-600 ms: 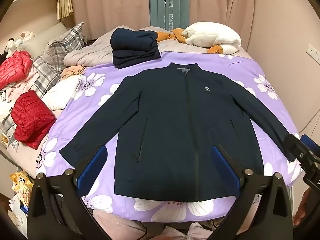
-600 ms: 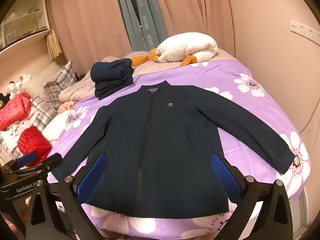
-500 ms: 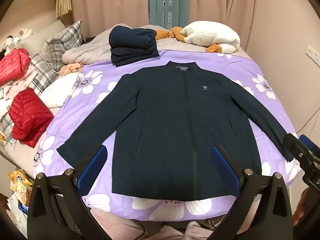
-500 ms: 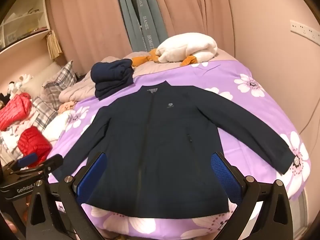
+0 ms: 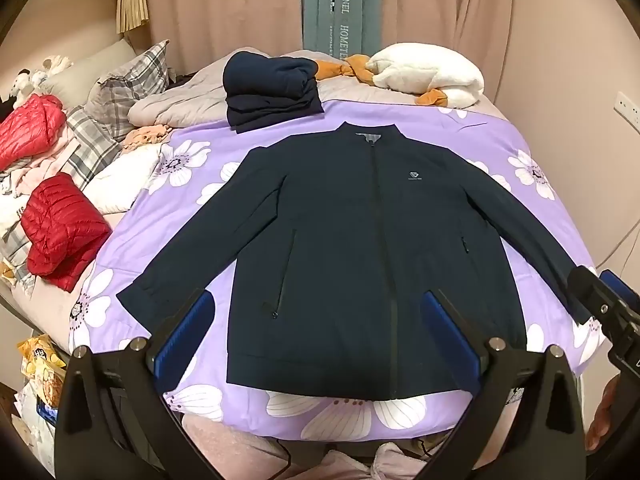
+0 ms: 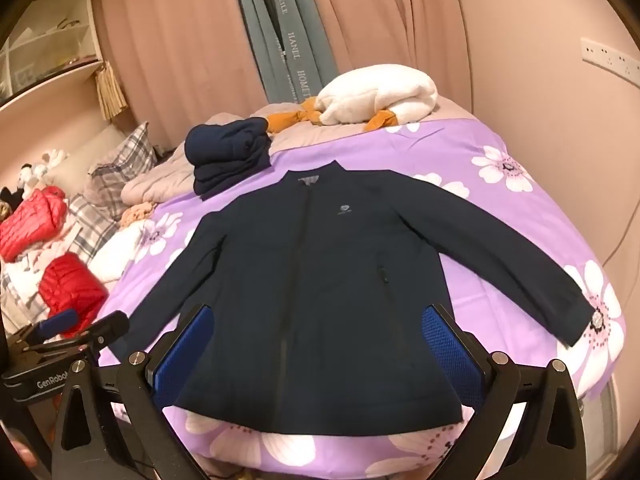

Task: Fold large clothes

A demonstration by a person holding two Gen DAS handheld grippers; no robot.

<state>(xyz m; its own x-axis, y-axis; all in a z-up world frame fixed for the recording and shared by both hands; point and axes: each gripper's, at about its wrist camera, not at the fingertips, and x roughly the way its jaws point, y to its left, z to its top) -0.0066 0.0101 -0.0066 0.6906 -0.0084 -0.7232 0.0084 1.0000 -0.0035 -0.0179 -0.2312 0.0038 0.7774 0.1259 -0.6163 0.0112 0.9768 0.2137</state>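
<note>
Two views, one bed. We see the navy jacket (image 5: 360, 248) spread flat, front up and zipped, on the purple floral bedspread (image 5: 180, 208), collar far, hem near, both sleeves angled outward.

Left gripper (image 5: 318, 332): jaws spread wide, nothing between them, above the near hem, not touching cloth. Right gripper (image 6: 318, 344): likewise released and empty over the hem.

We note the left wrist view alone shows snack bags (image 5: 40, 364) on the floor at near left and the right gripper's tip at the right edge. The right wrist view alone shows the jacket's right cuff (image 6: 576, 322) whole, wall shelves (image 6: 44, 52) at far left, and the left gripper at near left.

Both views show folded navy clothes (image 5: 272, 92) beyond the collar.
</note>
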